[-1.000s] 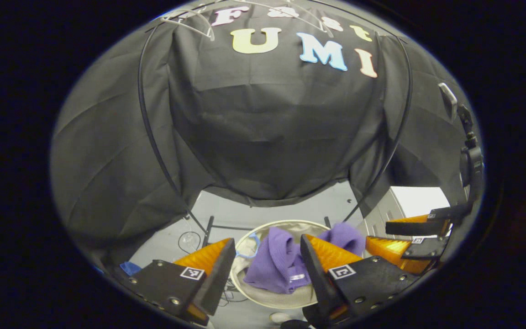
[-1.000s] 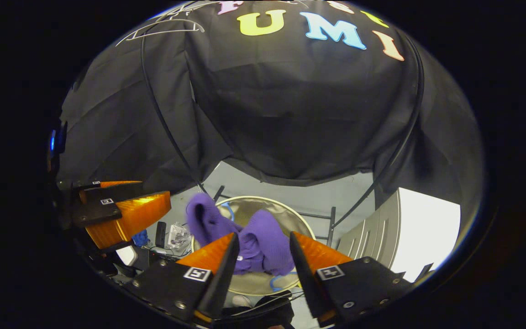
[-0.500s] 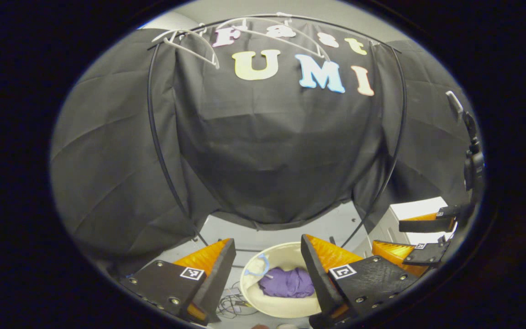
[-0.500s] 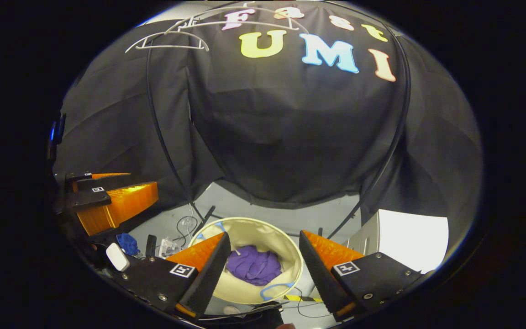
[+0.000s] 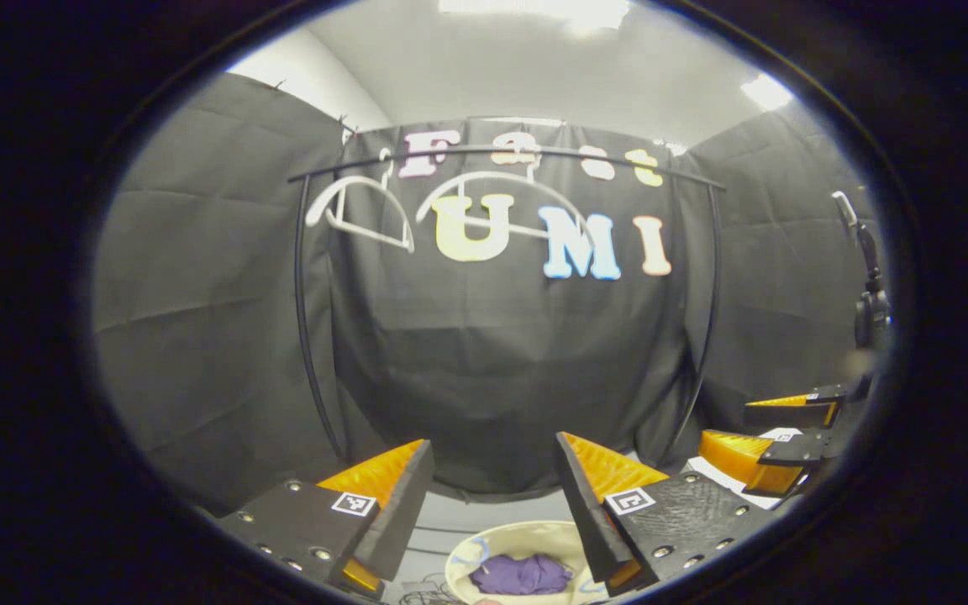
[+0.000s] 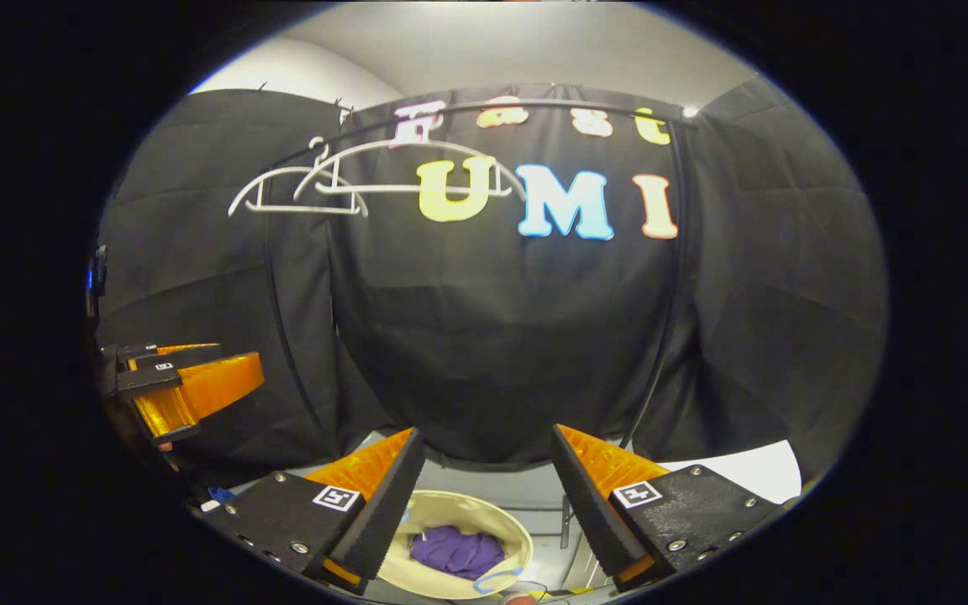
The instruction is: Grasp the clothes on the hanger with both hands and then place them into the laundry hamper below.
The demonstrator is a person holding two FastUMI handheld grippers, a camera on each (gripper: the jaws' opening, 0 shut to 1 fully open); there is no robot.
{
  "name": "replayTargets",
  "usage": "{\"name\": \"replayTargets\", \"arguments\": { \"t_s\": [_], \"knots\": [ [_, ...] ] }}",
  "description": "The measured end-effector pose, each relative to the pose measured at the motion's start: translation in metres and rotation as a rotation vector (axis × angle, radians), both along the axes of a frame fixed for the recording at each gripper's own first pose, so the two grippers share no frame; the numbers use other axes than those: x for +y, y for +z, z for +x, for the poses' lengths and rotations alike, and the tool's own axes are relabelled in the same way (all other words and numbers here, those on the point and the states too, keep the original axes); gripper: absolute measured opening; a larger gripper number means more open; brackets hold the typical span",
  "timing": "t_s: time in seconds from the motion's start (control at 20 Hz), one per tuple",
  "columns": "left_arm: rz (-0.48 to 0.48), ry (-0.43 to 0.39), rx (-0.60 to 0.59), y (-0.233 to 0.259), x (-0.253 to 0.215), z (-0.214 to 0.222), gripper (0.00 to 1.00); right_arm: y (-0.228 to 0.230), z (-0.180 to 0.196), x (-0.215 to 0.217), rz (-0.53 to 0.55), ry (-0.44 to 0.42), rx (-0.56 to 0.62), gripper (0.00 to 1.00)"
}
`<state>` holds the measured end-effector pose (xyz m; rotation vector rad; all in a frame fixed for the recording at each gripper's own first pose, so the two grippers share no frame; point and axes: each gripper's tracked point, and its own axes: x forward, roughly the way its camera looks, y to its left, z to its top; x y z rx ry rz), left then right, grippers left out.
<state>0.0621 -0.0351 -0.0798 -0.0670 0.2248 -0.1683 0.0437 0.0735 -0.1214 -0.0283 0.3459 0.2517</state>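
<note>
Lying crumpled at the bottom of the round hamper (image 6: pixel 518 538) on the floor: the purple clothes (image 6: pixel 457 551). Hovering above it with fingers spread and gripping nothing: the left tool (image 5: pixel 492 504) and the right tool (image 6: pixel 488 496). Hanging bare on the rail (image 5: pixel 501 153) against the black cloth wall: 2 white hangers (image 5: pixel 358 210).

Purple clothes (image 6: pixel 457 551): soft, matt knit cloth, crumpled. Laundry hamper (image 6: pixel 501 523): cream fabric wall, smooth, faint sheen. Hangers (image 6: pixel 341 181): pale, smooth plastic by appearance. Rail (image 5: pixel 492 152): thin dark tube, smooth, likely metal. Booth wall (image 5: pixel 198 277): matt black cloth, creased. Left hand-held gripper (image 5: pixel 491 496): ribbed plastic fingers, matt plates with screws.
</note>
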Motion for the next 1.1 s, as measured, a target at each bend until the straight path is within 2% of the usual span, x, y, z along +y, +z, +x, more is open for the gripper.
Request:
{"name": "replayTargets", "arguments": {
  "t_s": [0.35,0.45,0.55,0.6,0.75,0.8,0.95,1.0,1.1],
  "knots": [
    [-0.021,0.000,-0.144,0.087,-0.001,-0.018,0.89,0.091,-0.013,-0.056,-0.016,-0.079,-0.197,0.92],
    [-0.031,0.010,-0.171,0.101,-0.002,-0.024,0.89,0.114,-0.021,-0.078,-0.006,-0.114,-0.255,0.94],
    [-0.021,0.034,-0.192,0.105,-0.003,-0.035,0.89,0.130,-0.029,-0.097,-0.011,-0.147,-0.301,0.91],
    [-0.016,0.045,-0.198,0.106,-0.001,-0.041,0.83,0.134,-0.033,-0.104,-0.011,-0.156,-0.314,0.91],
    [-0.023,0.057,-0.216,0.115,-0.004,-0.060,0.83,0.141,-0.047,-0.121,0.007,-0.175,-0.335,0.93],
    [-0.023,0.060,-0.226,0.119,-0.006,-0.066,0.86,0.141,-0.050,-0.124,0.015,-0.177,-0.335,0.92],
    [-0.013,0.074,-0.248,0.125,-0.012,-0.078,0.77,0.133,-0.058,-0.128,0.030,-0.169,-0.306,0.93],
    [-0.010,0.076,-0.255,0.127,-0.015,-0.081,0.89,0.132,-0.060,-0.130,0.030,-0.168,-0.303,0.93],
    [-0.009,0.077,-0.261,0.129,-0.019,-0.085,0.89,0.132,-0.064,-0.131,0.029,-0.162,-0.302,0.92]
  ]
}}
